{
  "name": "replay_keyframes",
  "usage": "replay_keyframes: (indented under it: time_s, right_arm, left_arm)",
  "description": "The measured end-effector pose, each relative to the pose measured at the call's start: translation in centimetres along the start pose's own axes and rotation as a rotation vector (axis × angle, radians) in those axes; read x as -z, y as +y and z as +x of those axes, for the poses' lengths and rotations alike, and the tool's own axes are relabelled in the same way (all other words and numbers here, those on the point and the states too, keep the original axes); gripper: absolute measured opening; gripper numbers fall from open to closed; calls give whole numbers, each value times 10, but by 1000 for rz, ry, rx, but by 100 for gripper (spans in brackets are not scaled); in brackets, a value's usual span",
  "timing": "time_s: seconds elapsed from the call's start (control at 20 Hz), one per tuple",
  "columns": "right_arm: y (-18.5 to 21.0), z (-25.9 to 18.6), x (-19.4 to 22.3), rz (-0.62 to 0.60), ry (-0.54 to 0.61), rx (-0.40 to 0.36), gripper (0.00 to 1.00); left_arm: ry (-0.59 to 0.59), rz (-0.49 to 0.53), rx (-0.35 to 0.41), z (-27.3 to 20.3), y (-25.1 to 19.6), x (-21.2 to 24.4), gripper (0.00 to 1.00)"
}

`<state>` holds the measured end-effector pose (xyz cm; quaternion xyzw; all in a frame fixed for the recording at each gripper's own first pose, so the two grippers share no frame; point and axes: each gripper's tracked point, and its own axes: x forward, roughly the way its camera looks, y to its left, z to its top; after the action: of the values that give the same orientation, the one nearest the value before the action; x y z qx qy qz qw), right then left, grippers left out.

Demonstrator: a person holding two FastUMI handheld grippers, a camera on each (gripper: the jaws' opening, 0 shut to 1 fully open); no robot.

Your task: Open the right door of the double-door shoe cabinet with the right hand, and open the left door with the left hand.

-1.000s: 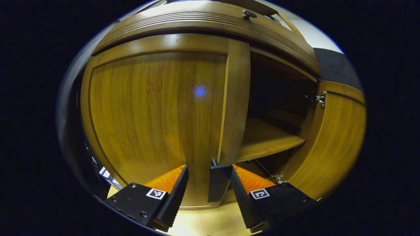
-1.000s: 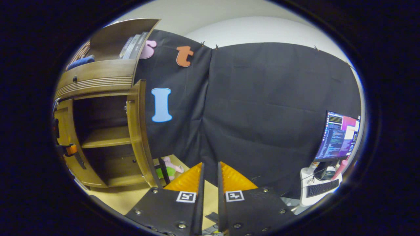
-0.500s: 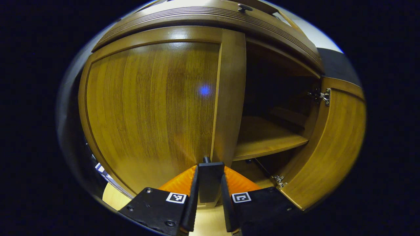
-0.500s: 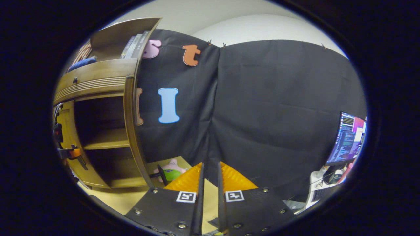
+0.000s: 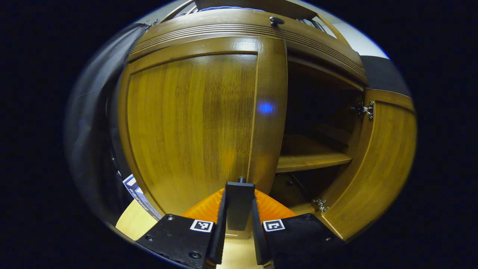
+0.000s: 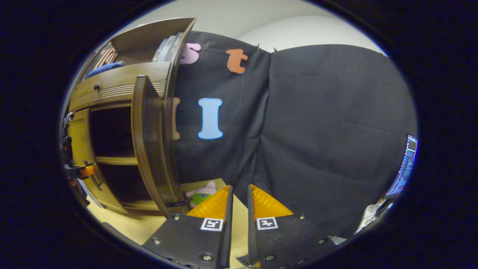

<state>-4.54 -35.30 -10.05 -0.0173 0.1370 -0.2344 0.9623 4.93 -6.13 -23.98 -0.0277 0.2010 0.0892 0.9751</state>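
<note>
Pinching the flat dark handle (image 5: 239,204) of the grained wooden left door (image 5: 194,127), left gripper (image 5: 239,239); right gripper (image 6: 239,231) jaws nearly together, empty.

left gripper view faces the shoe cabinet (image 5: 194,123) close — right gripper view sees it (image 6: 112,89) farther, sidelong.

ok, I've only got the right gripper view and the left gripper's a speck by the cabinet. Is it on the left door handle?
Observer: Yes. In the left gripper view, the left gripper is shut on the handle.
Operator: Door swung out?
Observer: The left door looks about closed. I can't tell any gap.
Operator: Right side hardware?
Observer: The right door hangs open on two metal hinges.
</note>
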Motion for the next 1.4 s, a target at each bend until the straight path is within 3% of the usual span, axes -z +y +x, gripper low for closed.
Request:
replay_keyframes:
  time_s: [0.75,1.4]
  right_arm:
    - [13,30,18,42,35,-179,18]
    - [28,56,26,53,58,-262,18]
  left_arm:
    - [-13,-50,-195,-76,36,16,30]
    - [-35,-57,-343,-132,82,25,14]
